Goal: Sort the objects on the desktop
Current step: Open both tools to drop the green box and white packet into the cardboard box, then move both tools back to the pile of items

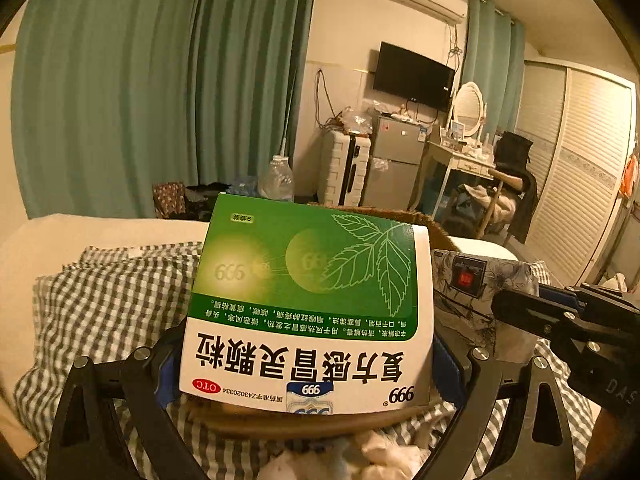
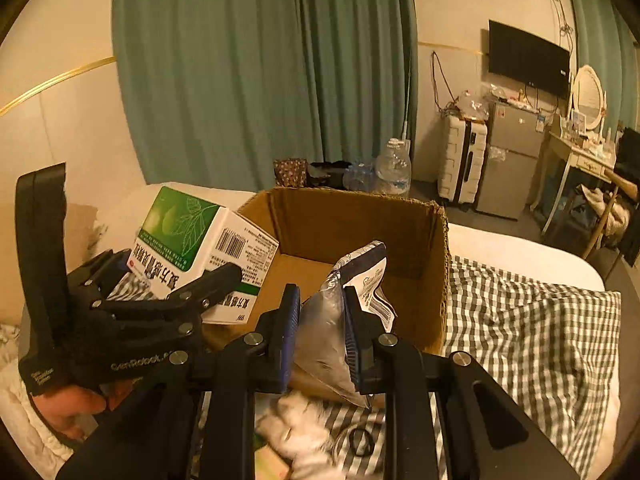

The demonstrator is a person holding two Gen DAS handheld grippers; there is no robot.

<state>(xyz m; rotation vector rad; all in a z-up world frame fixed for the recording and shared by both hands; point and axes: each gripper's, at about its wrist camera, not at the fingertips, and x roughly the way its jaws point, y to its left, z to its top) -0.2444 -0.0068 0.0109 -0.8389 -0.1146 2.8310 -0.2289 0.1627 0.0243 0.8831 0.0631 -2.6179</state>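
Presently, held items and surroundings, as seen from both wrist views:

1. Left tool (image 2: 218, 294) – black frame with blue pads, clamped on the two short sides of the medicine box (image 1: 308, 304). A hand (image 2: 70, 408) grips its handle at the lower left of the right wrist view.
2. Medicine box – green and white carton with a leaf print, a barcode on one end, lettering upside down in the left wrist view. Held in the air, tilted, just beside the left wall of the cardboard box (image 2: 360, 220), overlapping its near left corner.
3. Right tool (image 2: 322, 332) – black frame, blue pads, jaws drawn close together and pressed on the pouch (image 2: 340, 320). In the left wrist view it enters from the right edge.
4. Pouch – flat foil packet, silvery back, printed front with a dark top band and a barcode label. Held upright over the near wall of the cardboard box, its upper end above the open interior.
5. Cardboard box – brown, open-topped, flaps ragged; stands on the bed, the visible part of its floor bare.
6. Bed – white mattress (image 2: 520, 256) with a green checked cloth (image 2: 532, 332) spread right of the cardboard box, reaching toward the far right corner.
7. White crumpled cloth (image 2: 304, 424) – beneath the right tool, at the near edge; blurred
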